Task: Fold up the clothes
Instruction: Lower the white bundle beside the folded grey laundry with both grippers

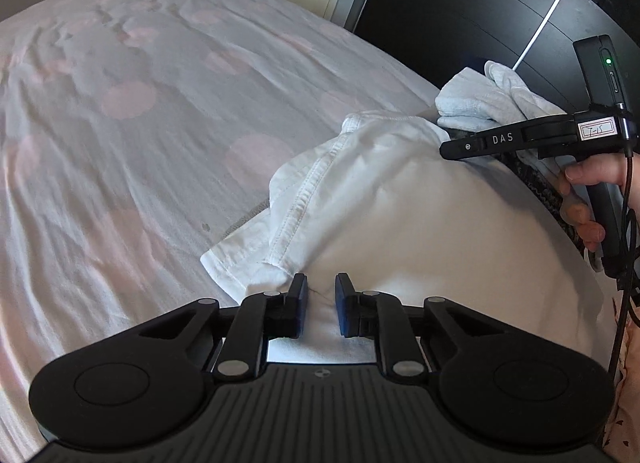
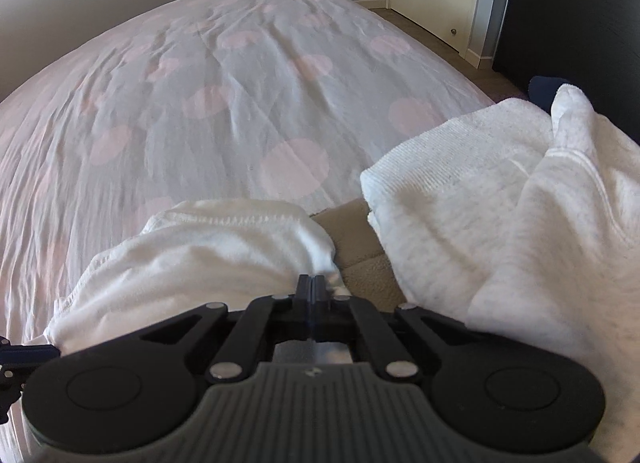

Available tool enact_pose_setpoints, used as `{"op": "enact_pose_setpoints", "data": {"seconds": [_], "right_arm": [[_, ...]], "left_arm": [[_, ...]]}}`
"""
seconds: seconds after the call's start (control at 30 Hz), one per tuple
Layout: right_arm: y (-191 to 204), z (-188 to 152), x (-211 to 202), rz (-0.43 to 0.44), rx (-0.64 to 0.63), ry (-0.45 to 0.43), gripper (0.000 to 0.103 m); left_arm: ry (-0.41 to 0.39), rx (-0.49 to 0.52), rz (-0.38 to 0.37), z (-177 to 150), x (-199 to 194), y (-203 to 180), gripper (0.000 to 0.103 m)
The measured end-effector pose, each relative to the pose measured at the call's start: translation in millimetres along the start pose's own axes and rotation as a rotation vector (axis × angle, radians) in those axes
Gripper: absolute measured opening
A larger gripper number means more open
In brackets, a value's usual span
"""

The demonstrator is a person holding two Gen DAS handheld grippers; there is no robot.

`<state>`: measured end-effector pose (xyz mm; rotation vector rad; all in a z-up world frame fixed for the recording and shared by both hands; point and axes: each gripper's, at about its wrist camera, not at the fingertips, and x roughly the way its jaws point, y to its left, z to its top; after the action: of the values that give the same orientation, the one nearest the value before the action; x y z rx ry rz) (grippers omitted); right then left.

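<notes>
White garment [image 1: 400,215] lies between left jaws (slightly parted); right jaws pinch it.

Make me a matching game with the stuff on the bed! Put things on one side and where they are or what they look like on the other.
Things:
1. bed sheet
2. white garment
3. right hand-held gripper
4. folded towel

Clues:
A. jaws pressed together at the white cloth's edge
B. ribbed, lying to the right, past a beige patch
C. pale with pink dots
D. has a stitched hem and lies between the left hand-held gripper's fingers

Pairs: 1-C, 2-D, 3-A, 4-B
</notes>
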<state>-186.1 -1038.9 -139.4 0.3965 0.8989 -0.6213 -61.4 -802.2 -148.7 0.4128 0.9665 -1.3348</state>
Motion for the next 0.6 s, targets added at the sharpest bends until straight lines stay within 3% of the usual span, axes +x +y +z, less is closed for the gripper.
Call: {"op": "enact_pose_setpoints", "data": {"seconds": [0.1, 0.2, 0.33, 0.43, 0.6], "right_arm": [[3, -3, -34, 0.039, -0.024, -0.073, 0.002], [10, -14, -64, 0.077, -0.071, -0.088, 0.003], [22, -37, -83, 0.128, -0.129, -0.061, 0.003], [28, -57, -78, 0.121, -0.171, -0.016, 0.003], [18, -80, -58, 0.110, -0.139, -0.021, 0.000]], "left_arm": [[-0.073, 0.033, -0.006, 1, -23, -13, 0.014], [-0.105, 0.078, -0.067, 4, -33, -38, 0.014], [-0.084, 0.174, -0.111, -2, -26, -77, 0.014], [-0.045, 0.230, -0.083, -13, -10, -94, 0.014], [0.017, 0.235, -0.035, -25, 15, -90, 0.011]]}}
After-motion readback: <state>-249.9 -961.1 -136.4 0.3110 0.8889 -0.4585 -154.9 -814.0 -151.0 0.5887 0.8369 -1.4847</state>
